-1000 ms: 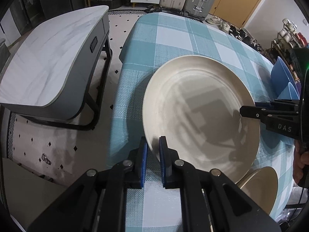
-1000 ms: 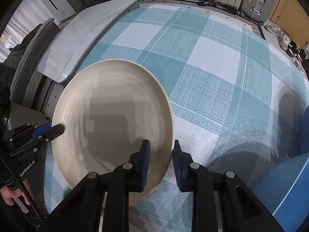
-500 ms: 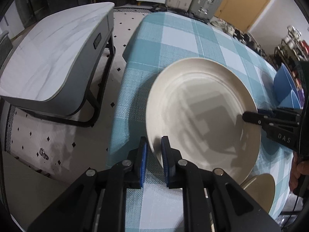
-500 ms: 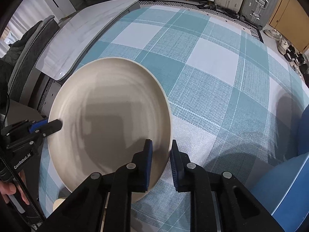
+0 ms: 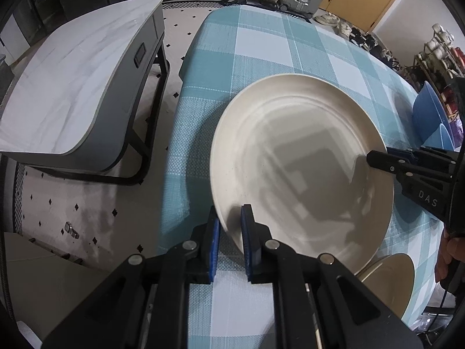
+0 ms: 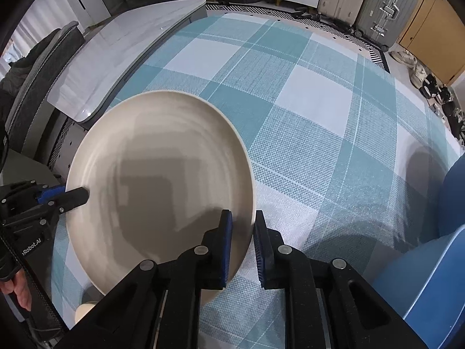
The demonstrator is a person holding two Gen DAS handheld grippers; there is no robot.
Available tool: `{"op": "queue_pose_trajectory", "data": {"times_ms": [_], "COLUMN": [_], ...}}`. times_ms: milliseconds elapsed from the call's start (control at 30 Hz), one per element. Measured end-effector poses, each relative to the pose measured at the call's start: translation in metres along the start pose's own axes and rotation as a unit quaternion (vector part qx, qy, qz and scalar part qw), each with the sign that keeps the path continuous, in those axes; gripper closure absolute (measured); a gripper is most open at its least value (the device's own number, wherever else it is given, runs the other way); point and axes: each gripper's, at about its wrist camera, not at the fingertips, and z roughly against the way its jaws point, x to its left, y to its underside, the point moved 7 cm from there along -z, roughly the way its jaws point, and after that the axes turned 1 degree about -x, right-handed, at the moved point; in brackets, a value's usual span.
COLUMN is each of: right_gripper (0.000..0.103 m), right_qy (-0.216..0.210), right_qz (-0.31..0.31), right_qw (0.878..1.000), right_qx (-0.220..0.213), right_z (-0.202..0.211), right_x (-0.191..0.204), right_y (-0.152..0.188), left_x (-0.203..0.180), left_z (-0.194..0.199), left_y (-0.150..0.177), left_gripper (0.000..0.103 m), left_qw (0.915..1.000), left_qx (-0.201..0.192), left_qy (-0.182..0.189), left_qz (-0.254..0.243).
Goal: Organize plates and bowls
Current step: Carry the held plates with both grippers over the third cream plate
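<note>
Crowding the checked worktop are blue dishes at its right edge and a smaller cream dish tucked partly under the big cream plate. A grey side table stands just beside the worktop. The plate is round, face up, tilted a little, with its left rim over the cloth's edge. The left hand-held gripper pinches its left rim; the right hand-held gripper, whose jaws have just been closing, pinches the opposite rim.
</note>
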Motion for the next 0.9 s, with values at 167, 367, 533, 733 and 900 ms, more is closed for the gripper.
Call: {"op": "queue_pose_trajectory", "data": {"times_ms": [167, 367, 533, 733, 900], "right_gripper": [0.09, 0.09, 0.091, 0.091, 0.091], "right_qy": [0.001, 0.0, 0.001, 0.002, 0.0], "right_qz": [-0.005, -0.008, -0.009, -0.013, -0.012], "right_qw": [1.0, 1.0, 1.0, 1.0, 0.999], "right_qx": [-0.007, -0.019, -0.022, -0.028, -0.042], "right_z": [0.007, 0.02, 0.031, 0.045, 0.063], "right_x": [-0.003, -0.006, -0.007, -0.007, -0.005], "right_y": [-0.002, -0.006, -0.006, -0.003, 0.003], "left_x": [-0.002, -0.004, -0.008, -0.014, -0.022], "left_z": [0.005, 0.016, 0.025, 0.039, 0.057], "left_y": [-0.003, -0.007, -0.006, -0.001, 0.005], "left_gripper": [0.091, 0.091, 0.091, 0.091, 0.09], "left_qw": [1.0, 0.9999, 0.9999, 0.9997, 0.9988], "left_qx": [0.002, -0.009, -0.013, -0.024, -0.044], "left_qy": [0.001, 0.0, -0.003, -0.009, -0.019], "left_qz": [0.005, 0.006, -0.001, -0.006, -0.012]}}
